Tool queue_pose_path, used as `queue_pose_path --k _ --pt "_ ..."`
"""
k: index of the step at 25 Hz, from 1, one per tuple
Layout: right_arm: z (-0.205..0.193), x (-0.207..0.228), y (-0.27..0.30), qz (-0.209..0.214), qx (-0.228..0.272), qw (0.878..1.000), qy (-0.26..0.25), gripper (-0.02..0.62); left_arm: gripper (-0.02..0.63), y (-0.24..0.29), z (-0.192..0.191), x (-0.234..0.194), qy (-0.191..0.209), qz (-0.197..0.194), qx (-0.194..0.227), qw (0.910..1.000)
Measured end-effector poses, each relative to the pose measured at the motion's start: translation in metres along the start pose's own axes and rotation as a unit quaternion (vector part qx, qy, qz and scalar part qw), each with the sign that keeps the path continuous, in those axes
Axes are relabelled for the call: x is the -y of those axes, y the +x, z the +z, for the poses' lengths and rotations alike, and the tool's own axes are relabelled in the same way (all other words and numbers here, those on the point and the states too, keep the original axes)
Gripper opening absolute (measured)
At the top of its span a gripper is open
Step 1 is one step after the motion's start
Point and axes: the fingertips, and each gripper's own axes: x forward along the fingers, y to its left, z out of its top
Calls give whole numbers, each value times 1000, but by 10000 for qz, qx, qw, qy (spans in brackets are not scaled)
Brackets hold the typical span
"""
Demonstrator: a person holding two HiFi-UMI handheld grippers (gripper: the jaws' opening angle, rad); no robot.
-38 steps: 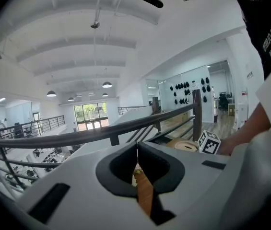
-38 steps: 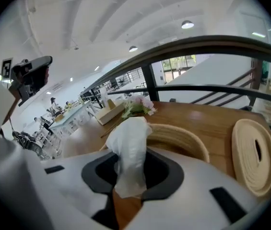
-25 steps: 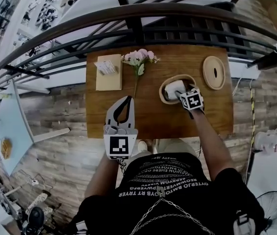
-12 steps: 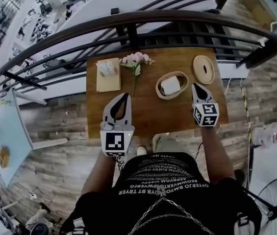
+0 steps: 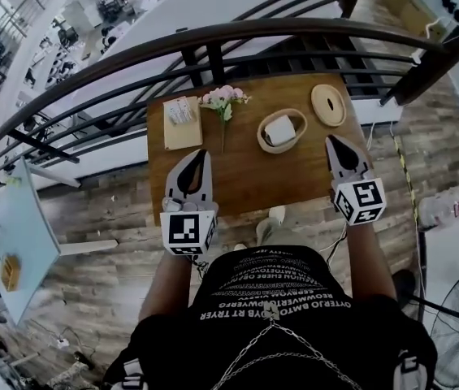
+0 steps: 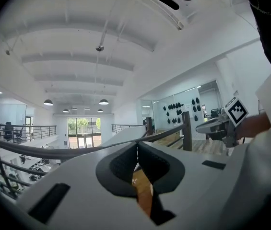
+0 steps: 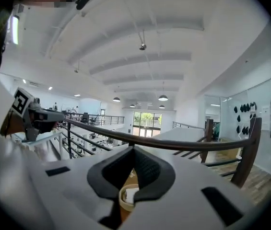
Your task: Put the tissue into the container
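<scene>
Tissue in the container; both hand-held grippers shut and empty.

Head view: the tissue (image 5: pixel 280 129) lies in the oval container (image 5: pixel 263 139) on the counter (image 5: pixel 245 177), between flowers (image 5: pixel 223 99) and a lid (image 5: pixel 328 105). The right hand-held gripper (image 5: pixel 331 139), jaws just closed on nothing, is apart to its right, and the left hand-held gripper (image 5: pixel 202 152) apart to its left.
Left gripper view: the tips meet over bare counter.
Right gripper view: the tips touch, and the container with the tissue shows low beyond them.

We are looking at bare wood across the near half of the table (image 5: pixel 245 181), leaving a clear lane up to the container (image 5: pixel 261 139). Flowers (image 5: pixel 223 97), box (image 5: pixel 182 124) and lid (image 5: pixel 328 105) are crowding the far edge, with the railing (image 5: pixel 237 35) closing in behind.
</scene>
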Motion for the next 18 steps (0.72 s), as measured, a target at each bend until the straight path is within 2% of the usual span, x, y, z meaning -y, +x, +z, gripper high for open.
queue_pose_path --k 6,13,18 --pt "41 -27 -46 106 386 9991 -117 14 29 -27 1 16 22 -137 93 9999" --pt "43 -49 -79 6 393 9991 -131 14 29 -46 -2 38 7 -481 143 9987" --pt "45 -55 -99 113 311 9993 -177 14 29 -52 -3 56 8 -546 55 9985"
